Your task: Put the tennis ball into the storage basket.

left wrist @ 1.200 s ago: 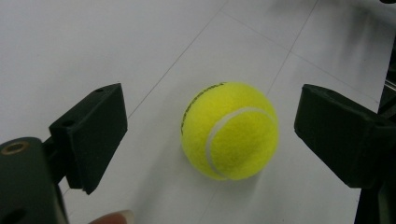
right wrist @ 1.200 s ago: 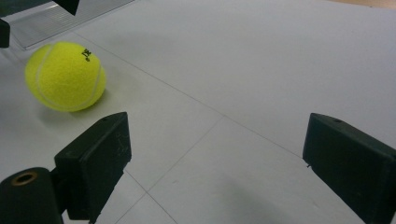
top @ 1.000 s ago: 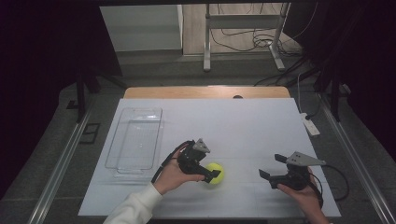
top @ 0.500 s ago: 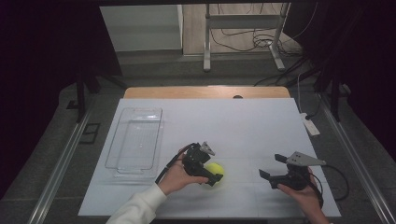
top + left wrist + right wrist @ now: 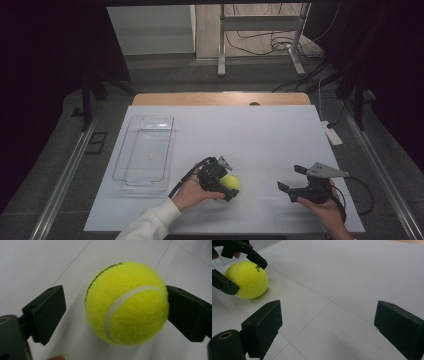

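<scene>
White table [image 5: 280,135]: tennis ball [image 5: 231,182], perhaps ungripped, beside clear tray [image 5: 145,152].

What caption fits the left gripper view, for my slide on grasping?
Left gripper closing around a yellow tennis ball on the white table; one jaw touching, the other apart.

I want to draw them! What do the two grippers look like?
Both are black with two blocky jaws. The left gripper trails a black cable, and a white sleeve sits behind it. The right gripper has a grey three-cornered plate on top and a black cable.
</scene>
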Tool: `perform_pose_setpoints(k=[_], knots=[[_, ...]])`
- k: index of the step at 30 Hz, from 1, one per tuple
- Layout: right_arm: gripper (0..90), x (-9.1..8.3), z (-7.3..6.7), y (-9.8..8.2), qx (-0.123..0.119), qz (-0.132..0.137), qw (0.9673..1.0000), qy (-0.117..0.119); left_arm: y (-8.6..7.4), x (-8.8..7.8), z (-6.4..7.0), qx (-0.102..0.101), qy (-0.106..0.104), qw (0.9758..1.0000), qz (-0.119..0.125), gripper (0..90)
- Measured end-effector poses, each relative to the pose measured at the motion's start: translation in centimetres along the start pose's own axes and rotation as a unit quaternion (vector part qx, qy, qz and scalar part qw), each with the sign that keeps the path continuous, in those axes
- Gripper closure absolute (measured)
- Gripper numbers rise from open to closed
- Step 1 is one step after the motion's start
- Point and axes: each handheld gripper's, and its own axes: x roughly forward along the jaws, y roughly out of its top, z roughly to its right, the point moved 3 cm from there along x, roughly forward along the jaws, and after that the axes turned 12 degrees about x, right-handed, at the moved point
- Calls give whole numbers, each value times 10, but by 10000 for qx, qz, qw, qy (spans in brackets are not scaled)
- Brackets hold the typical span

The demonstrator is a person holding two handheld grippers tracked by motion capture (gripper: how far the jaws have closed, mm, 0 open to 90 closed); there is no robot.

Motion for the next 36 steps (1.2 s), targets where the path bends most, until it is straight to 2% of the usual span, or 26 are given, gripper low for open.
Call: perform_pose_setpoints(k=[6,12,24,36], knots=[[82,0,0,0,1,3,10000,-10,0,-2,4,100,-194,9997,54,259],[82,0,0,0,-8,0,10000,-25,0,-3,3,80,-227,9997,47,267],[83,-1,0,0,-6,12,10000,-52,0,-4,4,108,-143,9998,34,271],[85,-2,1,0,19,43,10000,-67,-1,-15,0,86,-93,9998,165,271]])
